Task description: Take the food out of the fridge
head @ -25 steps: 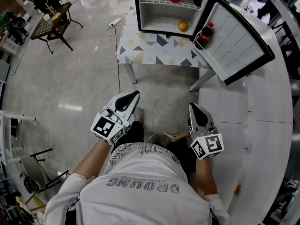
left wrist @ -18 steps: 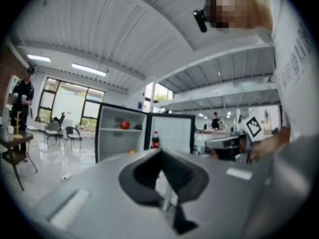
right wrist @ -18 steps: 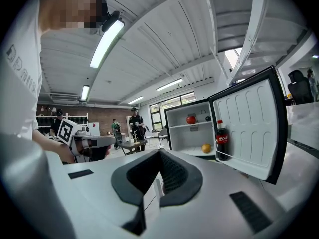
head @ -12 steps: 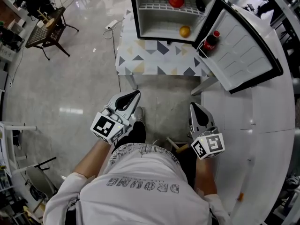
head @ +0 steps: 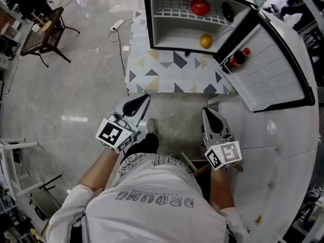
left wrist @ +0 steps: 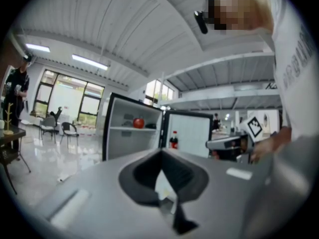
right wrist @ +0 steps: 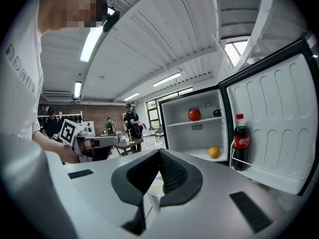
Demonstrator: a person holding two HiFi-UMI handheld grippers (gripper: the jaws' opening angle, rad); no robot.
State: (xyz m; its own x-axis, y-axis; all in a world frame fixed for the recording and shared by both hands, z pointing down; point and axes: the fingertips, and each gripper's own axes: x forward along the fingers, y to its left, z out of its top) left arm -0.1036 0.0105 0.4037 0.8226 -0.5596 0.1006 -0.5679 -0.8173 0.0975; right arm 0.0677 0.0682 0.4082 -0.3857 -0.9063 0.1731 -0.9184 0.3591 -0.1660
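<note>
My left tongs [head: 144, 99] are pressed together with nothing between them, and my right tongs [head: 207, 112] are closed and empty in the same way. I hold both in front of my body, pointing toward the fridge [head: 152, 14]. What has changed in the last second is the distance: the patterned table [head: 172, 72] and the open fridge on it now lie closer to the tips than before, so I am walking up and not yet reaching. All the food is still inside: a red fruit [head: 200, 6] and a dark item [head: 227, 11] on the upper shelf, an orange fruit [head: 205, 41] on the bottom, and a cola bottle [head: 238, 58] in the rack of the door [head: 276, 70]. I think the approach is nearly finished; next I must spread one pair before reaching in.
</note>
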